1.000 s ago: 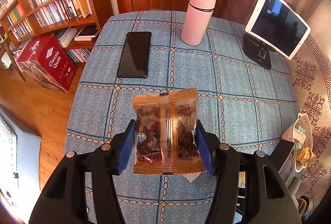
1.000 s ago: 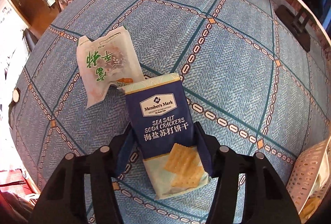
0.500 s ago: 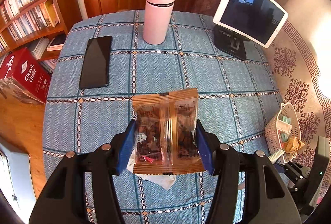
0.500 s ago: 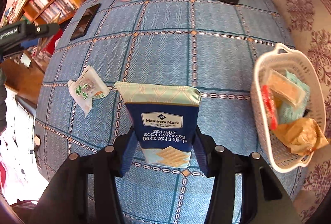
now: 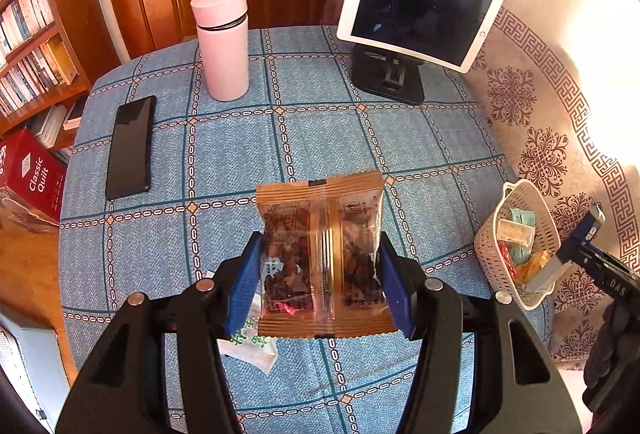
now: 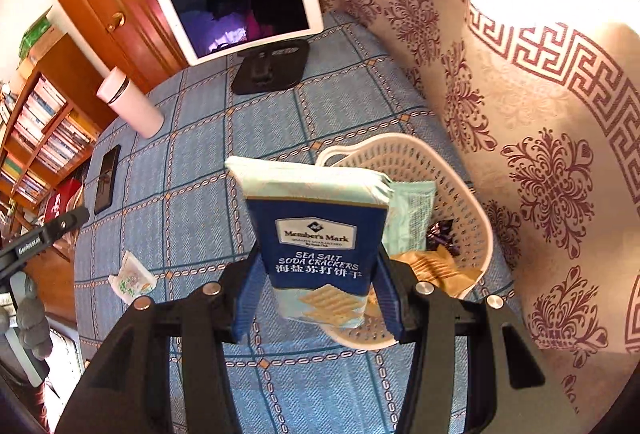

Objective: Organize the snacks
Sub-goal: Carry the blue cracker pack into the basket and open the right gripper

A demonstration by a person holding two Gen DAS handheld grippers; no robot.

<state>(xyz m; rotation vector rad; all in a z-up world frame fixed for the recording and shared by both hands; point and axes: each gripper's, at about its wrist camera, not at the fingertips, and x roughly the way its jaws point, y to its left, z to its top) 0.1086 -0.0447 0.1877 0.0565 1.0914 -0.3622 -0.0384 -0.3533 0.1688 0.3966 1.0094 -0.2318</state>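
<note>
Crinkly orange packet (image 5: 322,258) fills left hand-held gripper (image 5: 320,284); right hand-held gripper (image 6: 318,290) clamps glossy cracker pack (image 6: 318,246).

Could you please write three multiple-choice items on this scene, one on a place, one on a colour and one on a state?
1. Where does the phone lie?
A. in the basket
B. on the tablecloth, left of the flask
C. on the tablet stand

2. What colour is the flask?
A. pink
B. green
C. black

3. What is the right gripper doing?
A. open and empty
B. shut on the cracker packet
C. resting on the phone

Answers:
1 B, it lies flat on the blue tablecloth.
2 A, both body and lid are pink.
3 B, the cracker packet sits clamped between the jaws, above the basket.
</note>
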